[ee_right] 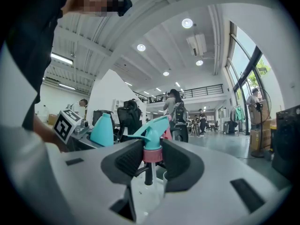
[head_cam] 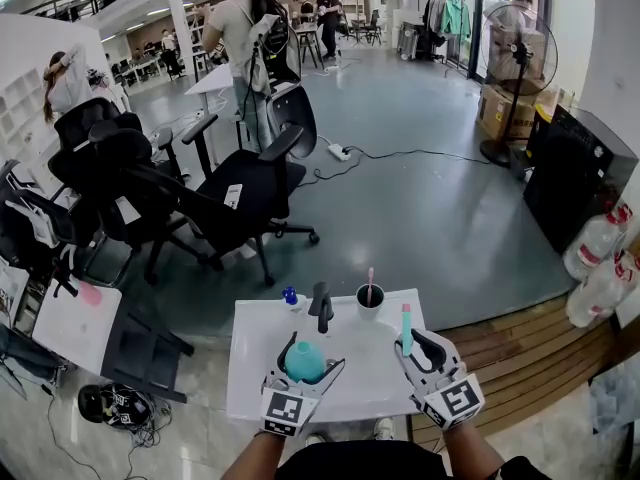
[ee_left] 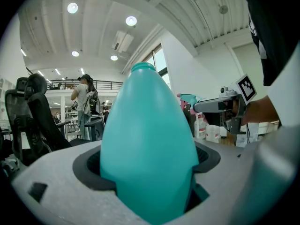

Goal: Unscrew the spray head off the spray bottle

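A teal spray bottle (head_cam: 305, 360) with a bare neck stands upright between the jaws of my left gripper (head_cam: 300, 370), which is shut on its body. In the left gripper view the bottle (ee_left: 147, 149) fills the middle and its open neck points up. My right gripper (head_cam: 418, 351) is shut on the spray head (head_cam: 407, 330), which is off the bottle and held apart to its right. In the right gripper view the teal spray head (ee_right: 152, 131) sits between the pads, gripped at its pink collar (ee_right: 152, 153), with its dip tube hanging below. The bottle (ee_right: 103, 130) shows at the left there.
A small white table (head_cam: 250, 368) lies under both grippers. On its far edge stand a dark cup (head_cam: 369, 300) with a pink straw, a black tool (head_cam: 321, 306) and a small blue-capped item (head_cam: 290, 295). Office chairs (head_cam: 240, 193) stand beyond, water jugs (head_cam: 598, 248) at the right.
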`<action>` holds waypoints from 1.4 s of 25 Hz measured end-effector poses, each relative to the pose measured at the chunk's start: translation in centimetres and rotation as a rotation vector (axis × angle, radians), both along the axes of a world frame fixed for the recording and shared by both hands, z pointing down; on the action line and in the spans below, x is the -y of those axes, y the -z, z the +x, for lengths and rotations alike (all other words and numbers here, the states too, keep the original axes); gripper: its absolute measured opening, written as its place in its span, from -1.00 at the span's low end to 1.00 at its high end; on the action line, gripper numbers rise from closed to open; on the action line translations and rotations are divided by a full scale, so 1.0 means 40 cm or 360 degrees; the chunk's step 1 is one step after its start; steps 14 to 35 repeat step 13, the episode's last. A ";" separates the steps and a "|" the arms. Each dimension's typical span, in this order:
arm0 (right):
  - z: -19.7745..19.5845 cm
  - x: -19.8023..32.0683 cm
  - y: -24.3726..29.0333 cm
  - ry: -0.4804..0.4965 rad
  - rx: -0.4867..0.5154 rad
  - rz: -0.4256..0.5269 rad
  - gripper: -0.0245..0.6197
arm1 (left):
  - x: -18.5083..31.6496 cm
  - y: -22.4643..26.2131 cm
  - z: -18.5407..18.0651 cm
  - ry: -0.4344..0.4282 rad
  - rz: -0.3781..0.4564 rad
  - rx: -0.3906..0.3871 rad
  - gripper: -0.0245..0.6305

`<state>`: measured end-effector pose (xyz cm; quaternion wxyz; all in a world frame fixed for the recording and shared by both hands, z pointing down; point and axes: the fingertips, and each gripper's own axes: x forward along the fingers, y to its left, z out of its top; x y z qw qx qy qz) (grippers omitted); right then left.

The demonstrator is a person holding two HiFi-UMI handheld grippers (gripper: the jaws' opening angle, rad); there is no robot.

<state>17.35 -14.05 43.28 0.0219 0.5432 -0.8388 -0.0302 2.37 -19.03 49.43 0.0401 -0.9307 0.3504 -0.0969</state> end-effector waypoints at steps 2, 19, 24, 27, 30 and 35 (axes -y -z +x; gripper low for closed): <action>0.002 -0.001 0.001 -0.0005 -0.0005 0.0005 -0.51 | 0.000 0.001 0.000 0.0002 0.0003 -0.0001 0.50; -0.006 0.007 0.015 -0.0016 -0.0039 0.0042 -0.51 | 0.005 -0.001 0.001 0.0005 0.0001 0.0002 0.50; -0.006 0.007 0.015 -0.0016 -0.0039 0.0042 -0.51 | 0.005 -0.001 0.001 0.0005 0.0001 0.0002 0.50; -0.006 0.007 0.015 -0.0016 -0.0039 0.0042 -0.51 | 0.005 -0.001 0.001 0.0005 0.0001 0.0002 0.50; -0.006 0.007 0.015 -0.0016 -0.0039 0.0042 -0.51 | 0.005 -0.001 0.001 0.0005 0.0001 0.0002 0.50; -0.006 0.007 0.015 -0.0016 -0.0039 0.0042 -0.51 | 0.005 -0.001 0.001 0.0005 0.0001 0.0002 0.50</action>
